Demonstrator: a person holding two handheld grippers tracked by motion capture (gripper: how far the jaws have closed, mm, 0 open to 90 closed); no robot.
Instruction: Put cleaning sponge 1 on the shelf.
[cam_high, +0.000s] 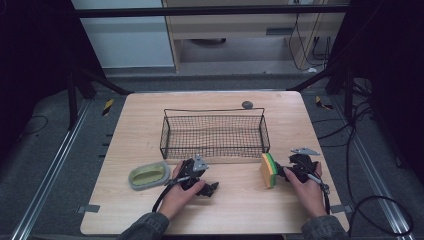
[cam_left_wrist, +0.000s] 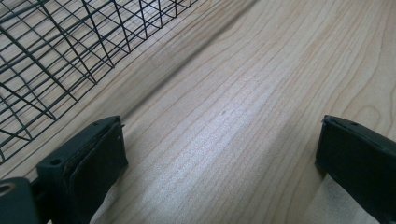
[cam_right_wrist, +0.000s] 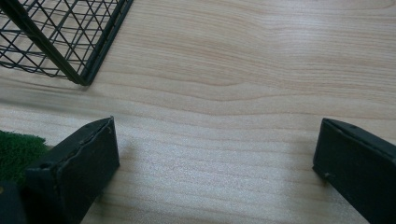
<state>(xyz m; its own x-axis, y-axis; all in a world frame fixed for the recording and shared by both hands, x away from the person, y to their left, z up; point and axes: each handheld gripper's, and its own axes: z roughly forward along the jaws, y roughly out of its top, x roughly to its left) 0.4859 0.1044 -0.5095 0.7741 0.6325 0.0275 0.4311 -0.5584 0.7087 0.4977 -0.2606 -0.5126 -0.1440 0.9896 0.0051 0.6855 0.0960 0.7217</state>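
Observation:
A black wire basket (cam_high: 215, 135) stands in the middle of the wooden table (cam_high: 150, 115), with nothing in it. A yellow sponge with a green scouring side (cam_high: 269, 170) stands on edge just in front of the basket's right corner. My right gripper (cam_high: 300, 163) rests right beside it, open; in the right gripper view its jaws (cam_right_wrist: 217, 123) span bare wood, with the sponge's green face (cam_right_wrist: 14, 149) outside the left jaw. My left gripper (cam_high: 204, 177) lies in front of the basket, open over bare wood (cam_left_wrist: 219, 126). A grey-green oval dish (cam_high: 149, 175) sits left of it.
The basket's mesh wall (cam_left_wrist: 56, 56) rises close to the left gripper, and the basket's corner (cam_right_wrist: 79, 77) lies ahead of the right one. A small dark round thing (cam_high: 247, 104) lies at the table's far edge. Cables trail off both grippers toward the near edge.

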